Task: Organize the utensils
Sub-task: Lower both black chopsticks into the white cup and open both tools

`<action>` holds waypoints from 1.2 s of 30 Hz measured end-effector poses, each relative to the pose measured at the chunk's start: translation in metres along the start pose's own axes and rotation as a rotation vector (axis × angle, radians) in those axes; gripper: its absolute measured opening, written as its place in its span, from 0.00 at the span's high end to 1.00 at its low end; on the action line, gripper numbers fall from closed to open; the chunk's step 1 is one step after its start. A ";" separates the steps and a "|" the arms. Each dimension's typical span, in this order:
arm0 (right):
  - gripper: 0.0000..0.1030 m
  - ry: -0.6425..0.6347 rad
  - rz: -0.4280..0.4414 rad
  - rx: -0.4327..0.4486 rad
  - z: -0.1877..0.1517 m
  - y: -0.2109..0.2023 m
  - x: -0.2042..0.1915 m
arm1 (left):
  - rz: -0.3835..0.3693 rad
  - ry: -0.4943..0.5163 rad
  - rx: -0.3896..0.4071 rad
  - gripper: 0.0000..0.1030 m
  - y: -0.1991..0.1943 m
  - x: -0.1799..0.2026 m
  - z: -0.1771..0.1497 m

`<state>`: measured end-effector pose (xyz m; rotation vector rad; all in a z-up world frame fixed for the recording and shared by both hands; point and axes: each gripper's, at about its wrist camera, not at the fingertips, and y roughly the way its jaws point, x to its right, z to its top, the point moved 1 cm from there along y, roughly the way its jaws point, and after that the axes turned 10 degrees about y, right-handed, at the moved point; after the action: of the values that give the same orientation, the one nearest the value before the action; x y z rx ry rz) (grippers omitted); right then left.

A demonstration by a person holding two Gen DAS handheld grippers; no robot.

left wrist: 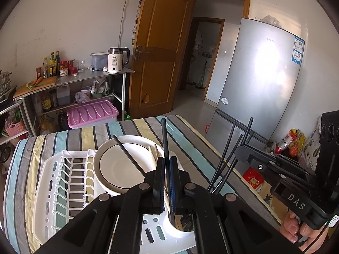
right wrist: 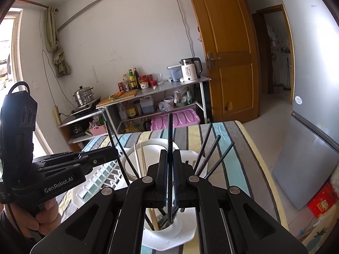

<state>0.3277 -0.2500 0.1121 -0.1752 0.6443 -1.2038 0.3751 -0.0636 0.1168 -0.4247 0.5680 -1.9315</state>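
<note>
My left gripper (left wrist: pixel 167 160) is shut on a black chopstick (left wrist: pixel 164 135) that stands nearly upright, its lower end inside the white utensil cup (left wrist: pixel 184 231) of the dish rack (left wrist: pixel 53 169). My right gripper (right wrist: pixel 170 152) is shut on another black chopstick (right wrist: pixel 170 131), which also reaches down into the cup (right wrist: pixel 169 230). Several more black chopsticks (right wrist: pixel 211 150) and a wooden pair (right wrist: pixel 137 160) lean out of the cup. Each gripper shows in the other's view: the right gripper (left wrist: pixel 238 150) at the right, the left gripper (right wrist: pixel 115 150) at the left. White plates (left wrist: pixel 118 169) lie on the rack.
The rack stands on a table with a striped cloth (left wrist: pixel 190 139). A silver fridge (left wrist: pixel 260 74) stands to the right, beside an open wooden door (left wrist: pixel 161 53). Behind the table are a metal shelf with a kettle (left wrist: pixel 115 60), bottles and a pink box (left wrist: pixel 92 112).
</note>
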 end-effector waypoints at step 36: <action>0.64 -0.054 -0.086 0.012 -0.031 -0.050 -0.007 | 0.095 0.038 0.024 0.92 -0.065 0.018 -0.043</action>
<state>0.2684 -0.2561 0.1121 -0.2265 0.5870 -1.2812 0.2964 -0.0485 0.1183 -0.3409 0.5791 -1.8568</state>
